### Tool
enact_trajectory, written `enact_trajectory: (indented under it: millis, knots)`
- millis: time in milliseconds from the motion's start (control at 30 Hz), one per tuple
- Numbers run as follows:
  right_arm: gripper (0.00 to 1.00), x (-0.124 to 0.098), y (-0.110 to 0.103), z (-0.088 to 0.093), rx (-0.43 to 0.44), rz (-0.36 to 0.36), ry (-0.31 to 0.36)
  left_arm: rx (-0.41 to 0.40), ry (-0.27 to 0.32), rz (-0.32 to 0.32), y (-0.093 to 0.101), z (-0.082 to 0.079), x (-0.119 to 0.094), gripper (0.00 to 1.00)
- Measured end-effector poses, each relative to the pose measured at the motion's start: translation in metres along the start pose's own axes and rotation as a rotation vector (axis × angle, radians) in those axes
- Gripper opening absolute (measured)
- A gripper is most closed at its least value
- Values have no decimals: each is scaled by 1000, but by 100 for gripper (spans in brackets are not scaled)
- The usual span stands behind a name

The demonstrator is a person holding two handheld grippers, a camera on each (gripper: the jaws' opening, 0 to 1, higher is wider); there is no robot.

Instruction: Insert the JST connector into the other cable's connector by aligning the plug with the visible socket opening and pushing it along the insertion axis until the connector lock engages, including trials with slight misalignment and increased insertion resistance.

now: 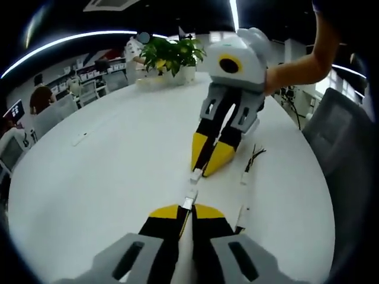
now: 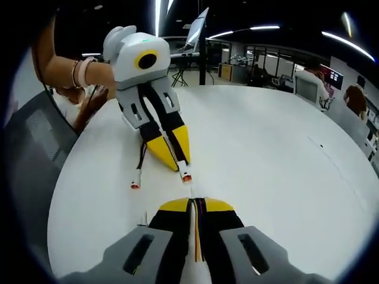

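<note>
We hold one gripper per hand over a round white table (image 1: 89, 195), tips facing each other near its middle.

Left gripper (image 1: 186, 208): in left gripper view its jaws rise from the bottom, closed down to a thin slit around a cable end. A white connector (image 1: 190, 197) sticks out just past the tips, long axis along the jaws, pointing at the opposite gripper. In right gripper view the same gripper (image 2: 179, 163) comes down at a slant from upper left, a forearm w/ bracelets behind it, and the connector's red-marked end (image 2: 186, 176) shows at its tips.

Right gripper (image 2: 196, 202): jaws nearly together, pinching a red/yellow/black cable (image 2: 198, 236) that runs back between them. We cannot tell from right gripper view what sits at its tip. In left gripper view this gripper (image 1: 205, 168) slants in from upper right; a small white plug (image 1: 196, 174) protrudes at its tips, roughly in line w/ the left connector. The two ends are just apart, not mated.

A spare lead (image 1: 251, 161) w/ white connector lies on the table beside the right gripper, toward the table's edge. A potted plant (image 1: 172, 56) stands at the far edge.
</note>
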State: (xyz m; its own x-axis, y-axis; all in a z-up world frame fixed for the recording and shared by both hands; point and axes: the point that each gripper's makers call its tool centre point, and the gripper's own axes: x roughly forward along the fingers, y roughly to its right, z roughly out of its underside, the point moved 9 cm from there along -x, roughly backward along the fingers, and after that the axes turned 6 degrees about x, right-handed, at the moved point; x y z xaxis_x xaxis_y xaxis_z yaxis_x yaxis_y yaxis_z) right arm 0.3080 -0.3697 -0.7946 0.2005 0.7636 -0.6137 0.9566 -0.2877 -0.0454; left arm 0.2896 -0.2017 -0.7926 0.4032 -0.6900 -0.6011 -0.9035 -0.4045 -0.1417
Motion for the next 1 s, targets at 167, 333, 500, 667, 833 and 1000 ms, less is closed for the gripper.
enact_trajectory:
  millis: [167,333,500,667,833,1000]
  knots:
    - [4,-8,2,-5,-38,21,10,-10,-11,-8,2,-2,-1,0]
    - [4,-18,1,-10,-54,26,10,11,-31,-13,6,-3,-3,0]
    - [4,-23,-3,-8,-46,23,-13,-7,-34,-15,8,-6,-8,0]
    - [4,-27,-12,-12,-85,12,-21,34,-41,-29,8,-12,-14,0]
    - [3,-31,-19,-18,-113,8,-9,44,-27,-29,11,-23,-20,0]
    - [3,-39,-24,-24,-100,9,19,50,-24,-17,14,-27,-21,0]
